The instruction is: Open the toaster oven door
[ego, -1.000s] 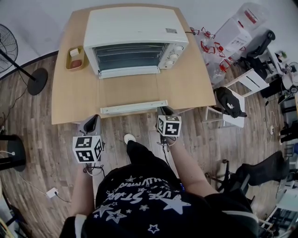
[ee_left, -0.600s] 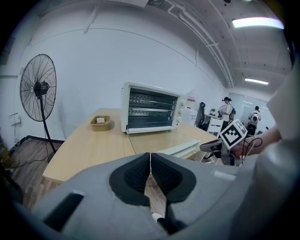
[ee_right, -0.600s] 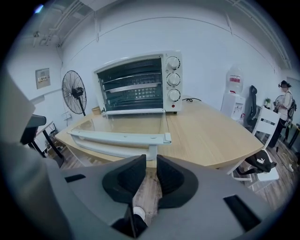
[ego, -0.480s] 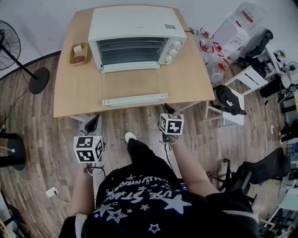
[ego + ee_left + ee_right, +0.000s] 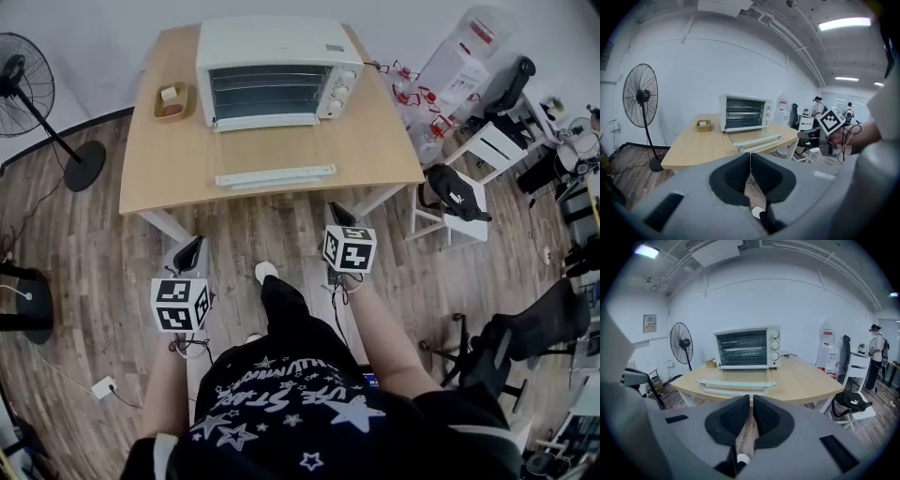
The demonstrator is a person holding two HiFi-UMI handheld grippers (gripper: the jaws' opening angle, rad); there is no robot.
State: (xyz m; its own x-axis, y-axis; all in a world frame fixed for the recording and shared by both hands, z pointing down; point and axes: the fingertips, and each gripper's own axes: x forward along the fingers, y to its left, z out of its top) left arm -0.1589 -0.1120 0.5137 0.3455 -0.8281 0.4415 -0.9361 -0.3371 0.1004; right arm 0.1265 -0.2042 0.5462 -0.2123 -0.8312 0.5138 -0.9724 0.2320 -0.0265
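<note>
left claw (image 5: 190, 251): closed up, pads touching, nothing in it. It hangs over the floor, well short of the worktop (image 5: 159, 178). Only risk I see is swinging it forward into the worktop's edge.
wooden dish (image 5: 172, 99): sits just left of the oven, out of the way, so it should be fine.
toaster oven (image 5: 272, 56): at the back of the worktop, front facing the person.
door (image 5: 272, 150): looks to me like it's already dropped flat, with its handle bar (image 5: 275, 176) out near the front edge. That's the weak spot. Lean on it or clip it coming in low and you'd strain the hinges or drag the whole oven forward.
right claw (image 5: 337, 216): jaws have just been closing and are now pretty much together, with nothing between them. It's well apart from the handle. If the door needs another tug, a closed claw would only bump the bar, not hook it.
</note>
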